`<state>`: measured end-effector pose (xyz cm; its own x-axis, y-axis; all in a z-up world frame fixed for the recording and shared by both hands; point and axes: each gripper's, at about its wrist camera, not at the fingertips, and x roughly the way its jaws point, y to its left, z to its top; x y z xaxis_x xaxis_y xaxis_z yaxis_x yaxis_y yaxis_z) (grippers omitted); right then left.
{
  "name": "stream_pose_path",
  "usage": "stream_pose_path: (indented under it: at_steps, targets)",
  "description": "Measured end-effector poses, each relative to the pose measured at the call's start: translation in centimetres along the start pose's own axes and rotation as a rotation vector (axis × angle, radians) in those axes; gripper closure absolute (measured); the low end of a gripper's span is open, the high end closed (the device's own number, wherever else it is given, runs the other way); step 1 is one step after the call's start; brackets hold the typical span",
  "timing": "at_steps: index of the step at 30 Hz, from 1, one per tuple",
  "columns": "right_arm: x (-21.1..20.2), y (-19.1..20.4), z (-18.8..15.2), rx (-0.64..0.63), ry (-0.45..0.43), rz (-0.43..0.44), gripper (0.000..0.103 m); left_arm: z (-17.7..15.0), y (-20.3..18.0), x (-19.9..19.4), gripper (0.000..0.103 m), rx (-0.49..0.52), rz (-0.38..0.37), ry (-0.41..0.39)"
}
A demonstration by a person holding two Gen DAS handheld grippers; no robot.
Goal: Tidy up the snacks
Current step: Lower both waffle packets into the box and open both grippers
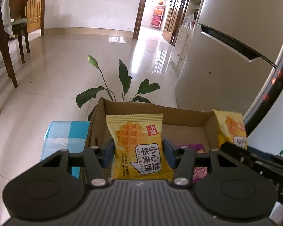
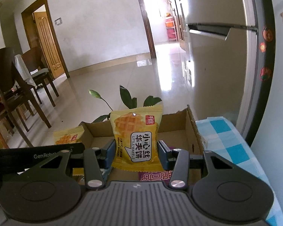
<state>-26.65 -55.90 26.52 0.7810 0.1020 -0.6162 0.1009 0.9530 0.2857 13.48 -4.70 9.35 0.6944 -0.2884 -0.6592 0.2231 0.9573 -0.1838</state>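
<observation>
My left gripper point(image 1: 138, 153) is shut on a yellow Little Waffle packet point(image 1: 139, 141) and holds it upright over the near left part of an open cardboard box point(image 1: 186, 117). My right gripper point(image 2: 136, 153) is shut on a second yellow waffle packet point(image 2: 137, 137), also upright over the same box point(image 2: 176, 124). Each view shows the other arm's packet: at the right edge of the left wrist view point(image 1: 232, 130), at the left in the right wrist view point(image 2: 68, 135). Purple wrapped snacks point(image 1: 196, 147) lie on the box floor; they also show in the right wrist view point(image 2: 154, 177).
The box stands on a blue and white checked cloth point(image 2: 226, 141), which also shows in the left wrist view point(image 1: 66, 131). A leafy plant point(image 1: 122, 81) rises behind the box. A grey fridge point(image 1: 226, 47) stands at the right. Wooden chairs point(image 2: 18, 86) stand at the left on the tiled floor.
</observation>
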Motion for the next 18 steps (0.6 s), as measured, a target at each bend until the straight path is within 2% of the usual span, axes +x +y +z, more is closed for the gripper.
stream_pose_path:
  at_steps: [7, 9, 11, 13, 18]
  targets:
    - [2.4, 0.2, 0.2, 0.024, 0.026, 0.005, 0.049, 0.9, 0.7, 3.0, 0.048, -0.043, -0.023, 0.029]
    - [3.1, 0.0, 0.2, 0.044, 0.05, 0.017, 0.045, 1.0, 0.8, 3.5, 0.037, -0.058, -0.012, 0.033]
    - [3.5, -0.6, 0.1, 0.091, 0.063, 0.012, 0.035, 1.0, 1.0, 3.4, 0.023, -0.087, -0.01, 0.019]
    - [3.4, -1.2, 0.2, 0.133, 0.065, 0.01, 0.028, 1.2, 1.2, 3.3, 0.018, -0.102, -0.02, 0.018]
    - [2.8, -1.9, 0.4, 0.175, 0.079, 0.022, 0.027, 1.5, 0.8, 2.2, 0.017, -0.07, -0.009, 0.034]
